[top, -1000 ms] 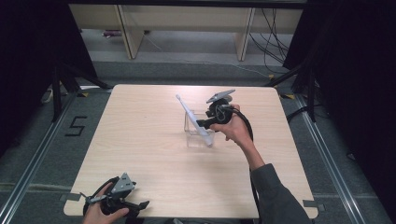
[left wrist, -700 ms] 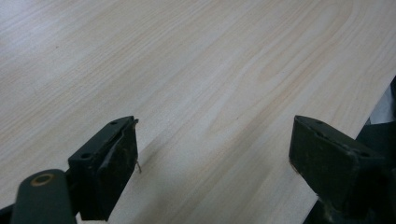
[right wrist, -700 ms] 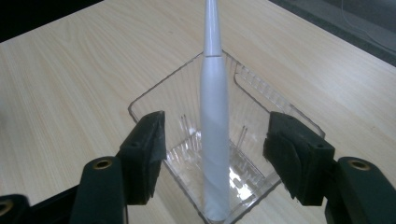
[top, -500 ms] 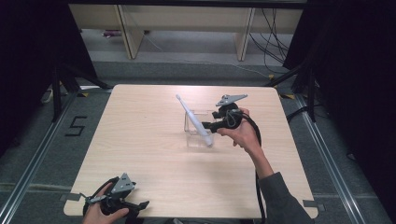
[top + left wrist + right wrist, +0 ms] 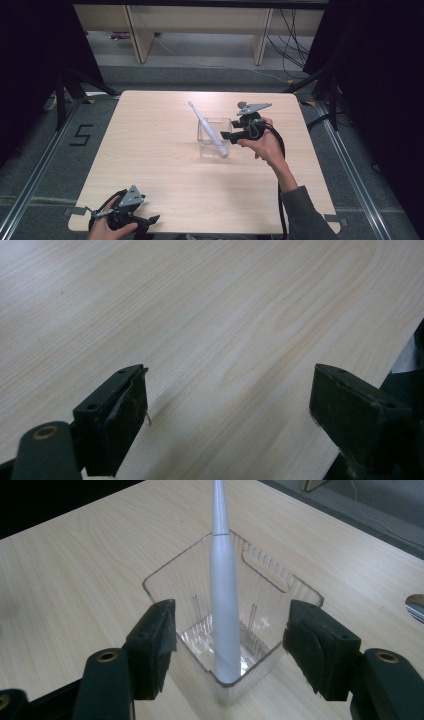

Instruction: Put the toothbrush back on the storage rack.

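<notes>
Here the electric toothbrush [image 5: 223,605] stands tilted in the clear plastic holder [image 5: 270,577], straight ahead between the right gripper [image 5: 227,645]'s released, just-widened jaws; the left gripper [image 5: 227,410], also spread, idles far off.

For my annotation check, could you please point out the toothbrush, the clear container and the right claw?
toothbrush [image 5: 223,610]: right gripper view, on its white handle.
clear container [image 5: 265,565]: right gripper view, on its far wall.
right claw [image 5: 227,650]: right gripper view, midway between its open fingertips.

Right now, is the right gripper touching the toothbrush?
Apart. In the right gripper view, the right gripper has open jaws flanking the clear container, with gaps either side of the toothbrush.
</notes>
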`<state>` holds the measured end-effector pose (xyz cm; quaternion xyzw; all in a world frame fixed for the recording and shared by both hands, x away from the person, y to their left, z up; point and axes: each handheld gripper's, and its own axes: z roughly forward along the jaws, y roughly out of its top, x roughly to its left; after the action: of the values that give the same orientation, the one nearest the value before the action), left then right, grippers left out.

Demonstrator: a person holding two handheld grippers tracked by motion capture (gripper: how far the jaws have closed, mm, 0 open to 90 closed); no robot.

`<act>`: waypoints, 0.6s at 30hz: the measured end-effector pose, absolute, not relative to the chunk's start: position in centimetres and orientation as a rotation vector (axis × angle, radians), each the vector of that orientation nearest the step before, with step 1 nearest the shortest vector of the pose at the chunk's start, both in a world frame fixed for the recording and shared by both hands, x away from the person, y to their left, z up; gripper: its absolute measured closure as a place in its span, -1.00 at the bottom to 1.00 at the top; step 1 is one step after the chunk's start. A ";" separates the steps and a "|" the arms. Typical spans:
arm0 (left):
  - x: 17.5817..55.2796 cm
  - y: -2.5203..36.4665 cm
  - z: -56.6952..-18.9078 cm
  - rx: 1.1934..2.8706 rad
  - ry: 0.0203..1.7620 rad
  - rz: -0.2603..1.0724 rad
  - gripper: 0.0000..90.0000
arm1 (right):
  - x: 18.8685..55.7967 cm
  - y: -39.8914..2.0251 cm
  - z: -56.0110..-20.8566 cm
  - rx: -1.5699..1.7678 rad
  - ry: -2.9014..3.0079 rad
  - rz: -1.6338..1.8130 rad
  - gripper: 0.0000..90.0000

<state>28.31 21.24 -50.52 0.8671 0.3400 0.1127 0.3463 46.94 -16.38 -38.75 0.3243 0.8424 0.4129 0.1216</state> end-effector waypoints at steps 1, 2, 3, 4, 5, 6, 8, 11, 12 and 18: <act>28.3 21.2 -50.5 2.249 0.883 0.293 -0.66 | 46.9 -16.4 -38.8 0.958 2.453 1.211 -0.16; 28.3 21.2 -50.5 2.249 0.884 0.293 -0.66 | 46.9 -16.5 -38.9 0.948 2.452 1.212 -0.17; 28.3 21.3 -50.5 2.249 0.884 0.292 -0.66 | 47.1 -16.7 -38.9 0.912 2.448 1.217 -0.16; 28.4 21.3 -50.5 2.250 0.886 0.290 -0.66 | 46.9 -16.8 -38.9 0.956 2.440 1.214 -0.17; 28.4 21.3 -50.5 2.251 0.885 0.290 -0.66 | 46.9 -16.9 -38.9 0.966 2.442 1.215 -0.16; 28.3 21.2 -50.5 2.246 0.888 0.288 -0.66 | 46.8 -17.0 -38.9 0.968 2.436 1.221 -0.17; 28.4 21.1 -50.5 2.250 0.879 0.286 -0.66 | 46.6 -17.2 -38.9 0.974 2.433 1.216 -0.17; 28.4 21.1 -50.4 2.252 0.880 0.290 -0.66 | 46.3 -17.7 -39.0 0.963 2.421 1.233 -0.17; 28.5 21.1 -50.5 2.255 0.881 0.289 -0.66 | 46.3 -17.9 -39.0 0.956 2.430 1.236 -0.18; 28.3 21.2 -50.5 2.254 0.888 0.291 -0.66 | 46.5 -18.4 -39.6 0.973 2.407 1.232 -0.20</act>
<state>28.33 21.25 -50.53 0.8676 0.3416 0.1120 0.3437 46.53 -18.35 -39.60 0.3357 0.8301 0.4248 0.1337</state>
